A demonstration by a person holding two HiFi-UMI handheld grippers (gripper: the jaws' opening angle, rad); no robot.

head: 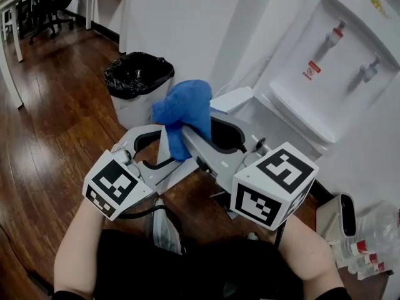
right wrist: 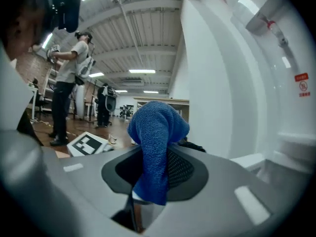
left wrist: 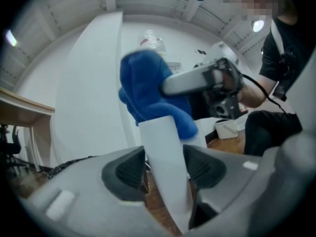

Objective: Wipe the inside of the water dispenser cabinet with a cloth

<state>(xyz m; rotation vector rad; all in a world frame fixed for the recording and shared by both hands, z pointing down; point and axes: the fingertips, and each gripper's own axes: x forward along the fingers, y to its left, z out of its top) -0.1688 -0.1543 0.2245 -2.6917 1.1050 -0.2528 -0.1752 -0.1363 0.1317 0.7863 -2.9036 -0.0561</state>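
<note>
Currently: right gripper (head: 190, 136) clamped on blue cloth (head: 182, 112), held up at 12 o'clock, outside the cabinet. Left gripper (head: 156, 147) closed on white door (left wrist: 158, 137). Dispenser (head: 325, 61) at 2 o'clock. Wiping apparently not started; whole interior remains.

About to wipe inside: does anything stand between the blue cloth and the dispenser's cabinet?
Nothing visible does. The left gripper clamps a white panel close by the blue cloth in the right gripper. The cabinet opening is hidden behind both grippers.
</note>
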